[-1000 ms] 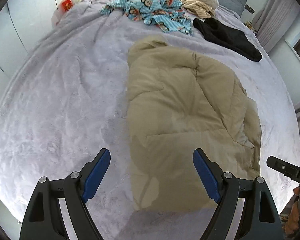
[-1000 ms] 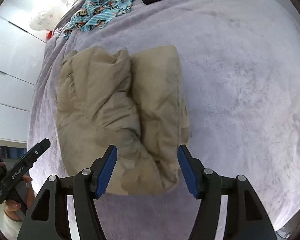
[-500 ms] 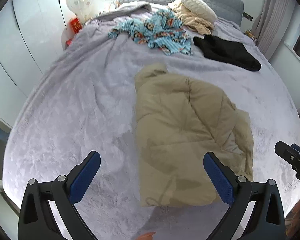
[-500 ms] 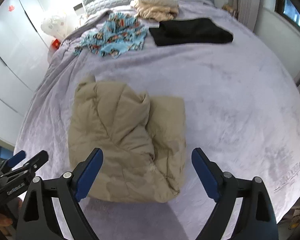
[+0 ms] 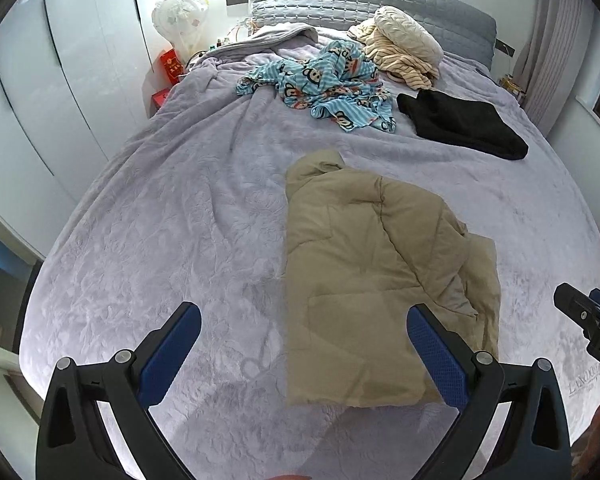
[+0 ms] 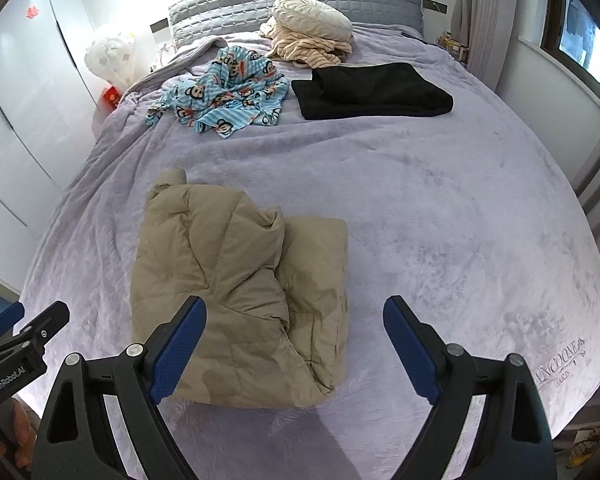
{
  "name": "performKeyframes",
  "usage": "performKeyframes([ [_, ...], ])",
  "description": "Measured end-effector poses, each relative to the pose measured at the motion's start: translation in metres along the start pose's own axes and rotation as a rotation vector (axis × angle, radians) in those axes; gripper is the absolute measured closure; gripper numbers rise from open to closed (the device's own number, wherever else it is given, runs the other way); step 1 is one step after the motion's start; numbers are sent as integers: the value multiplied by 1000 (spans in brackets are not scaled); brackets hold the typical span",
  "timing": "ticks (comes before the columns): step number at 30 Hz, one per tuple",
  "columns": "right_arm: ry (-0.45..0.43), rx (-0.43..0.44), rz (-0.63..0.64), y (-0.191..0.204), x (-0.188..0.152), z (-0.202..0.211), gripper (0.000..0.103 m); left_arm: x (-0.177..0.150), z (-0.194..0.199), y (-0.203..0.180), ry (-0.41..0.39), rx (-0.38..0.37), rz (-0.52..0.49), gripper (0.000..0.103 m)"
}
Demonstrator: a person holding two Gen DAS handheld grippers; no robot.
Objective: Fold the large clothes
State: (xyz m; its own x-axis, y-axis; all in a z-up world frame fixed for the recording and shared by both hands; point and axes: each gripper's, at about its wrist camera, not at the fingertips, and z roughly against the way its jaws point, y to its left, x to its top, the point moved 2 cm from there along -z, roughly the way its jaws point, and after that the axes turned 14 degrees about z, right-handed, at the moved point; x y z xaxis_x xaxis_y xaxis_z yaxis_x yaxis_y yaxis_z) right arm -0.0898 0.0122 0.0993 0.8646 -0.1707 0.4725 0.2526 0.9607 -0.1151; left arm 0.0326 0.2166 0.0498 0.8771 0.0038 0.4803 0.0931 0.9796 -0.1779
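Both tongs hang released above the bed [image 5: 180,208] — left tongs [image 5: 304,344] spread wide, right tongs [image 6: 296,344] having just opened too, nothing between either pair. The tan padded jacket [image 5: 372,264] lies folded at the near edge. Risk from here, I'd say: its puffy filling springs the bundle open, or it slides off that near edge. No containers in view — only loose clothes far up the bed.

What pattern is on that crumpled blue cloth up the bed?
Light blue stripes with cartoon monkey faces on the crumpled blue cloth; clearest in the right wrist view.
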Motion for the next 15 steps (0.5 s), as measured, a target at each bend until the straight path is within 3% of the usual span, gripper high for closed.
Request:
performKeyframes([
  [15,-11,-10,7,2,0,6,11,-1,3,-2,-4,-1,-1,0],
])
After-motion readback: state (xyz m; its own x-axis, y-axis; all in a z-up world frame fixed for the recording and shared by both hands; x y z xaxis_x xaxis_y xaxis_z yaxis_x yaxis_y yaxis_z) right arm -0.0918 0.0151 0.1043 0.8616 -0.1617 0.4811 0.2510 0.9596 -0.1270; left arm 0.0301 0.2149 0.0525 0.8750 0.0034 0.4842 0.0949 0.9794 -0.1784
